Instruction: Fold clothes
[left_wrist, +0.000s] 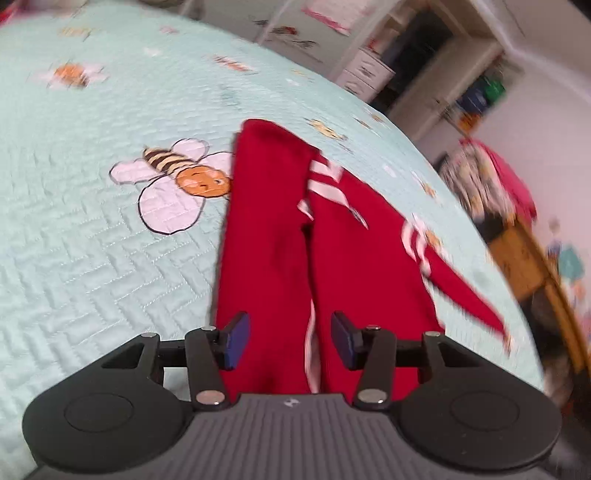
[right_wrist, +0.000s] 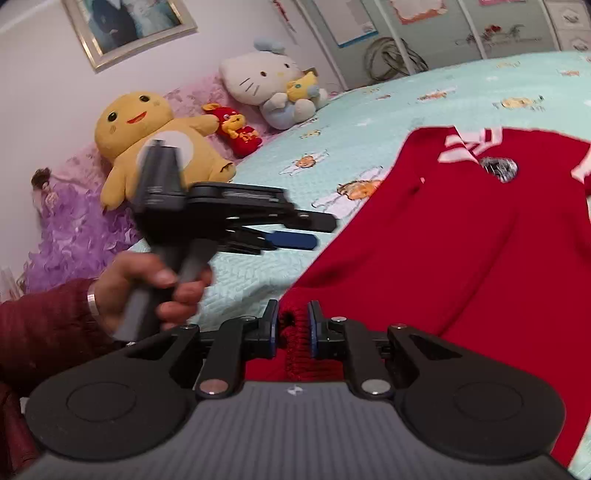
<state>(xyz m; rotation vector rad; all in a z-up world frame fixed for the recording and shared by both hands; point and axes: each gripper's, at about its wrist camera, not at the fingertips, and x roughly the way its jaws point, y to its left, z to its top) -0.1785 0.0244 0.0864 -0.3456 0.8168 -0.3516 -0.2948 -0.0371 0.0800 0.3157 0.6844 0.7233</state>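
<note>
My right gripper (right_wrist: 292, 328) is clamped on the ribbed hem of the red sweater (right_wrist: 461, 240), knit bunched between the 2 pads. Rest of the sweater lies spread on the mint bedspread (right_wrist: 388, 110), collar at the far end. My left gripper (left_wrist: 290, 341) has its jaws apart, nothing in them, above the sweater (left_wrist: 269, 229). From the right wrist camera, my hand (right_wrist: 147, 288) grips its handle beside the sweater's edge.

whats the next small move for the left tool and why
Probably lower the left tool and close it on the red sweater. It is open with nothing between its pads, while the right tool already pinches the ribbed hem; a fold likely needs both held.
</note>
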